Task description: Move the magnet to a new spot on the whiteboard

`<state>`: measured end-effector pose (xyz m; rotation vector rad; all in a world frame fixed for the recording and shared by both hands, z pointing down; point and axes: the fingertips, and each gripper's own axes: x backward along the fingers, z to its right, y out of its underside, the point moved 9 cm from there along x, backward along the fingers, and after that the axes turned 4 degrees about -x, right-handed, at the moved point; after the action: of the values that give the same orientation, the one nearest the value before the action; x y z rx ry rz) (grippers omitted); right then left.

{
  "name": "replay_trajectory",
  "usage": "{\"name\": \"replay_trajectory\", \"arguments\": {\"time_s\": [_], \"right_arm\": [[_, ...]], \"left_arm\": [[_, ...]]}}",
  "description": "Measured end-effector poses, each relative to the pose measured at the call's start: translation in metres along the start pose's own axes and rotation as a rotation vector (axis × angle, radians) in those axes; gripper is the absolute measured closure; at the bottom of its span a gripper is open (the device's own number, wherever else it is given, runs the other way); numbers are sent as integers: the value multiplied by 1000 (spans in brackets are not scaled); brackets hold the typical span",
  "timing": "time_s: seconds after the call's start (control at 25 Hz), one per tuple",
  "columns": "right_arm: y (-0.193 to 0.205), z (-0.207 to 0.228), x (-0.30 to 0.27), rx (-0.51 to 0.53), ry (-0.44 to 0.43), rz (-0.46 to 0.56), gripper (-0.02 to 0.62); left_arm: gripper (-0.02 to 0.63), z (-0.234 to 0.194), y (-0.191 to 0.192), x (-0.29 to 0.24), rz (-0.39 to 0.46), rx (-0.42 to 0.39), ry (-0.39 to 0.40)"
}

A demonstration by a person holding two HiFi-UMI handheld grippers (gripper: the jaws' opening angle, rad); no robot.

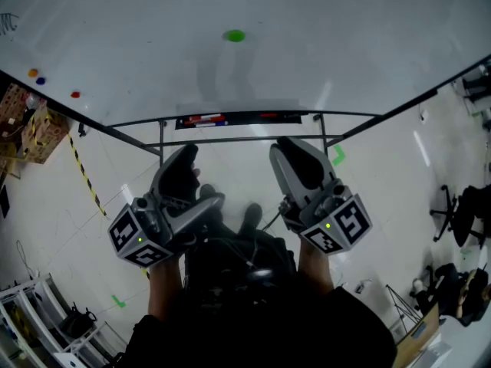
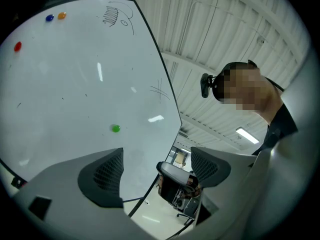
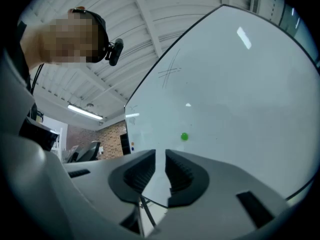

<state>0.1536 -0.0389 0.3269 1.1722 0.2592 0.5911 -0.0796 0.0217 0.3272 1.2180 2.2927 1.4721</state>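
Observation:
A small green magnet sticks on the whiteboard, well above both grippers. It also shows as a green magnet in the left gripper view and a green magnet in the right gripper view, beyond the jaws in each. My left gripper is held off the board with its jaws wide apart, open and empty. My right gripper is beside it, also away from the board. Its jaws stand a narrow gap apart with nothing between them.
Red, orange and blue magnets sit at the board's left edge. A marker tray runs along the board's bottom above the stand's bars. Cardboard boxes lie left, office chairs right, shelving lower left.

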Motion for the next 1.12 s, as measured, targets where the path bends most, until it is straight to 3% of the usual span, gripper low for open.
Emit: {"name": "replay_trajectory", "arguments": {"time_s": [0.44,0.6,0.72,0.92,1.12], "right_arm": [[-8,-9,-102,174,192,-9,475],[-3,-6,-138,263,333,-39,462],[-13,-1,-136,335,459,-59,439],[-14,8,-154,505,606,-82,433],[-13,23,-180,585,623,-94,433]], "left_arm": [[193,-94,-67,-9,-12,7,172],[193,-127,-85,-10,-25,11,222],[193,-123,-86,-19,-30,23,256],[193,-130,-86,-16,-38,42,253],[193,-139,-87,-16,-15,22,194]]}}
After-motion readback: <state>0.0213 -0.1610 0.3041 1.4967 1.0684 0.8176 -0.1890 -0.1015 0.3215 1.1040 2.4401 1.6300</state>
